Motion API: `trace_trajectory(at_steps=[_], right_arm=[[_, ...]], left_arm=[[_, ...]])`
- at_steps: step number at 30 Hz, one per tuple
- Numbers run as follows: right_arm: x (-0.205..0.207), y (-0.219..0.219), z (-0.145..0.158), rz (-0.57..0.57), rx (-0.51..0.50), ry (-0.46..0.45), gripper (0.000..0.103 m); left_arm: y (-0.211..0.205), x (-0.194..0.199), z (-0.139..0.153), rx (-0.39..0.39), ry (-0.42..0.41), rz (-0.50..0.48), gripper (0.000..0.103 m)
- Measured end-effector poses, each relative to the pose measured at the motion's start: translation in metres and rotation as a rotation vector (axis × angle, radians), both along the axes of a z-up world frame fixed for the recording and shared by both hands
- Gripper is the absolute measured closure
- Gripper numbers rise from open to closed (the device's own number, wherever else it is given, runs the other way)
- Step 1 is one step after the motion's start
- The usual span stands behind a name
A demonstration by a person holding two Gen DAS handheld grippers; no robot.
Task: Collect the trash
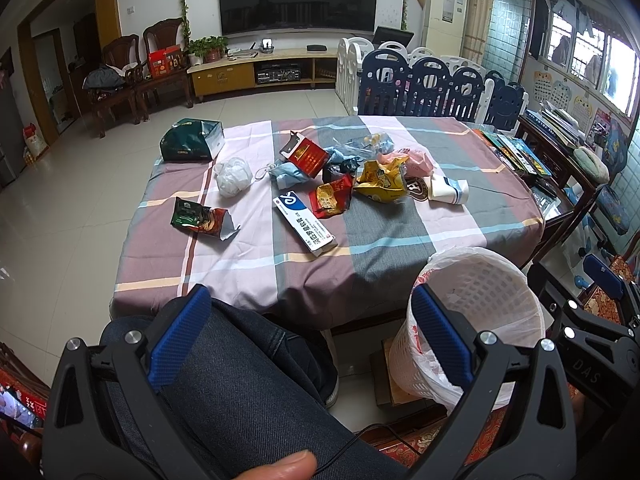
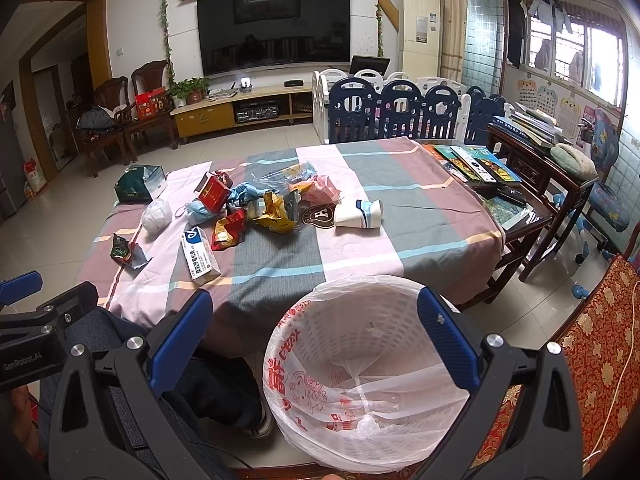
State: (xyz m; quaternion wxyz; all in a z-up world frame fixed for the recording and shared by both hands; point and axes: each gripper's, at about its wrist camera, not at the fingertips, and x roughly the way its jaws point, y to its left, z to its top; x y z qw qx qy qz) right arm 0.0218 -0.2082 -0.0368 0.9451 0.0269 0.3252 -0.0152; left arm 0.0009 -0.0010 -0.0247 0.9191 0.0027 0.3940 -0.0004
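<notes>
Two hand-held grippers, left (image 1: 310,332) and right (image 2: 314,336), hang spread and empty above my lap. Trash (image 2: 256,208) lies scattered across the tabletop (image 2: 400,216) ahead. I judge the lined bin (image 2: 360,360) stands by my knee for easy drops.

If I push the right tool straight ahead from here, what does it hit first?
Most likely the lined bin: it sits between the open right tool's fingers, just below its line. Past that comes the near table edge. Depth is uncertain.
</notes>
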Motion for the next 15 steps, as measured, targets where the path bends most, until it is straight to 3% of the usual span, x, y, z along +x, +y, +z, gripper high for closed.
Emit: trace_trajectory(at_steps=[8,15], right_arm=[[0.001,0.005,-0.006,-0.006,0.007,0.007,0.003],[0.002,0.004,0.010,-0.026,0.037,-0.113,0.003]], left_arm=[[0.012,0.006,-0.009,-0.031,0.038,0.031,0.003],[0.036,0.017,-0.011,-0.114,0.025,0.085,0.003]])
